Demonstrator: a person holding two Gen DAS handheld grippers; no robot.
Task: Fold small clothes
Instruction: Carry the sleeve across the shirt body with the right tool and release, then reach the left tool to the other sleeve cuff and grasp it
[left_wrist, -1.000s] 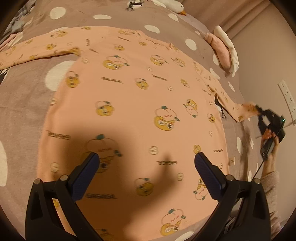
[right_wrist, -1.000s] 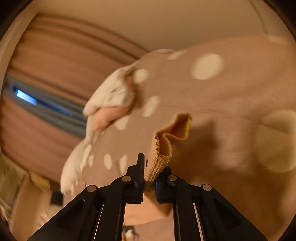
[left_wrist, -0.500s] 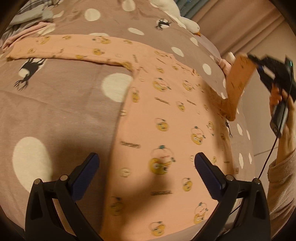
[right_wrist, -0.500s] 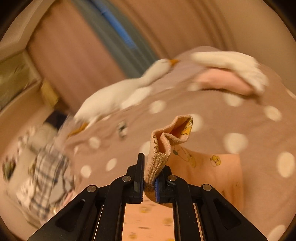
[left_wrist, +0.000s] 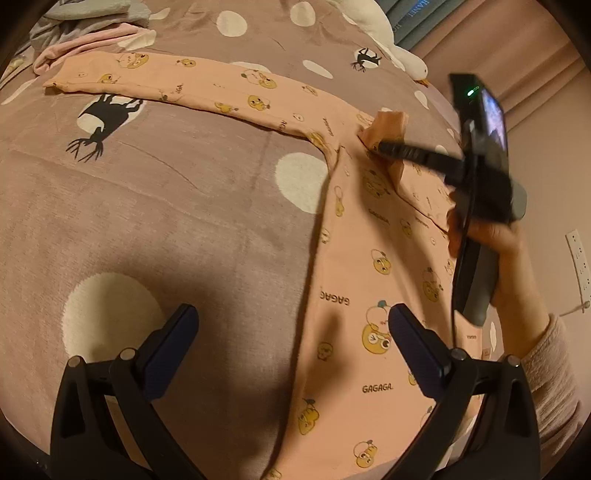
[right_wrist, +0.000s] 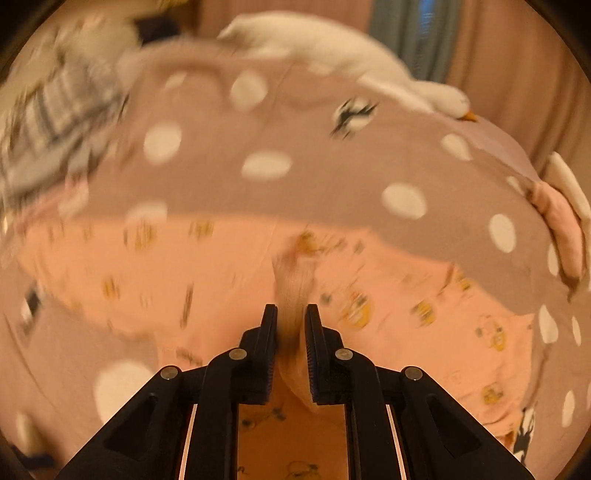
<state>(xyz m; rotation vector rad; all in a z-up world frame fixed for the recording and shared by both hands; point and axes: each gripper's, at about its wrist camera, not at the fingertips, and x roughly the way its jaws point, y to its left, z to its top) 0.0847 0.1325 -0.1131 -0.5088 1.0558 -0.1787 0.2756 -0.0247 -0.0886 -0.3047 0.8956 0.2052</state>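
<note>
A peach long-sleeved top (left_wrist: 369, 280) printed with yellow cartoon faces lies flat on the bed. Its far sleeve (left_wrist: 207, 88) stretches out to the left. My right gripper (right_wrist: 291, 317) is shut on the ribbed cuff (right_wrist: 293, 284) of the other sleeve. In the left wrist view that gripper (left_wrist: 384, 146) holds the cuff (left_wrist: 388, 127) over the top's shoulder area, the sleeve folded across the body. My left gripper (left_wrist: 291, 332) hangs open above the top's left edge, with nothing between its fingers.
The bed has a mauve cover (left_wrist: 166, 206) with white dots and deer prints. A white plush goose (left_wrist: 373, 26) lies at the far edge, crumpled clothes (left_wrist: 88, 26) at the far left. A pink pillow (right_wrist: 557, 221) sits at the right. Curtains and a wall socket (left_wrist: 578, 258) stand beyond.
My right gripper has swung the sleeve cuff from the right side across onto the top's chest. My left gripper has shifted left, from over the top's middle to its left edge.
</note>
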